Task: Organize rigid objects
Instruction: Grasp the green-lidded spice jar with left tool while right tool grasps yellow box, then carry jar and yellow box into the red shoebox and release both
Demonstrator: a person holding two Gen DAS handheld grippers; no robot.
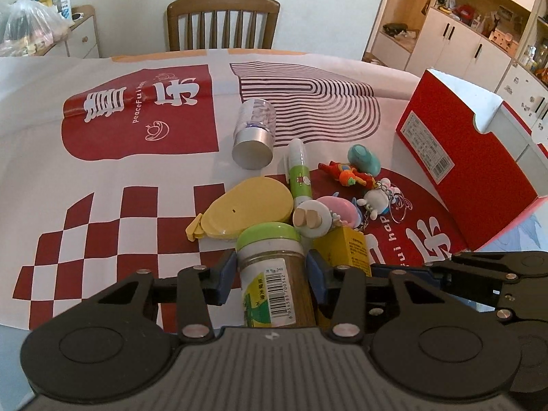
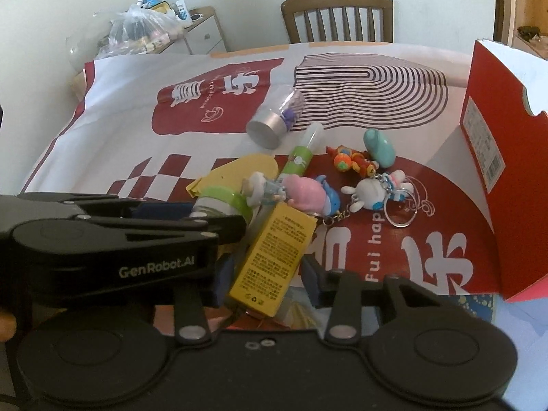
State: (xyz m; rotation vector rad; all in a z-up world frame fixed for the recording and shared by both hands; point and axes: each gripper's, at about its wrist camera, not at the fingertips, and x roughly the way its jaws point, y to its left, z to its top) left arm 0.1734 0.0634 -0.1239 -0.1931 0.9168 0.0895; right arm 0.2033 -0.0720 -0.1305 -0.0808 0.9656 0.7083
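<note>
Both tongs gripping, red box (image 1: 479, 171) standing far right, its contents hidden.
Left tongs (image 1: 270, 279) are clasping the green-lidded jar (image 1: 270, 267); right tongs (image 2: 263, 274) are seemingly pinching the yellow carton (image 2: 274, 257).

The red box (image 1: 472, 157) is cut off by the picture's edge. Beside the box, the yellow carton (image 1: 346, 250) is half hidden behind the spice jar (image 1: 270, 274). The jar's bottom hides behind the left gripper (image 1: 270, 275).
</note>
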